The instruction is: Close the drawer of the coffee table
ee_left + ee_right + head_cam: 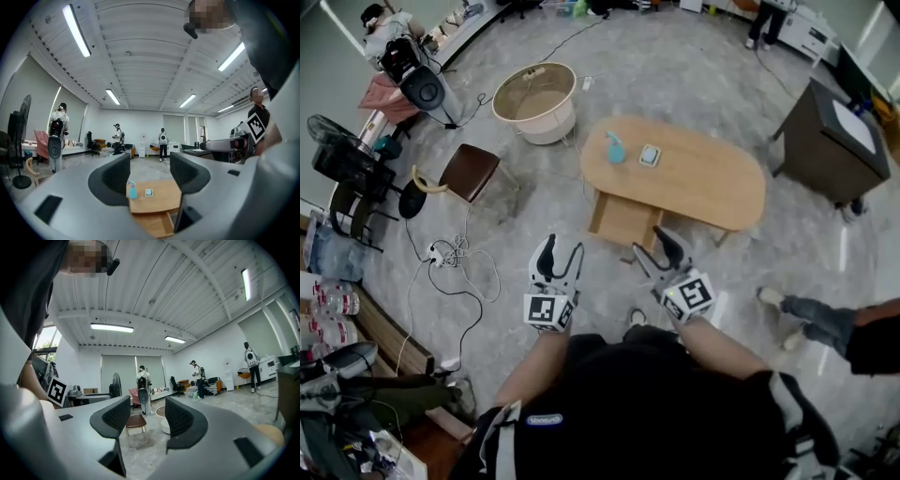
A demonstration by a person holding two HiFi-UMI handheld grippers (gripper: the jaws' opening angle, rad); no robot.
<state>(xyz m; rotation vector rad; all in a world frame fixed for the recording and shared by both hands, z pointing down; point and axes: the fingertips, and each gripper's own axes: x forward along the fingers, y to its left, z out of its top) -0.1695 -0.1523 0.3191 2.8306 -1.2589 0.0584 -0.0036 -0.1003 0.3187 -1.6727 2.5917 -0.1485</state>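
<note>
Bright even light from ceiling strip lamps [78, 29], soft shadows, fisheye bending and dark corners, sharp focus

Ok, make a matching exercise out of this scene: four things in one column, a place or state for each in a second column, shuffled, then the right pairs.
Things
1. light wooden drawer
2. small blue spray bottle
3. round cream tub
4. left gripper

Places and states
A. stands on top of the oval wooden coffee table
B. pulled out, open
C. jaws apart, nothing between them
D. on the floor, apart from the table

Pairs: 1-B, 2-A, 3-D, 4-C
</note>
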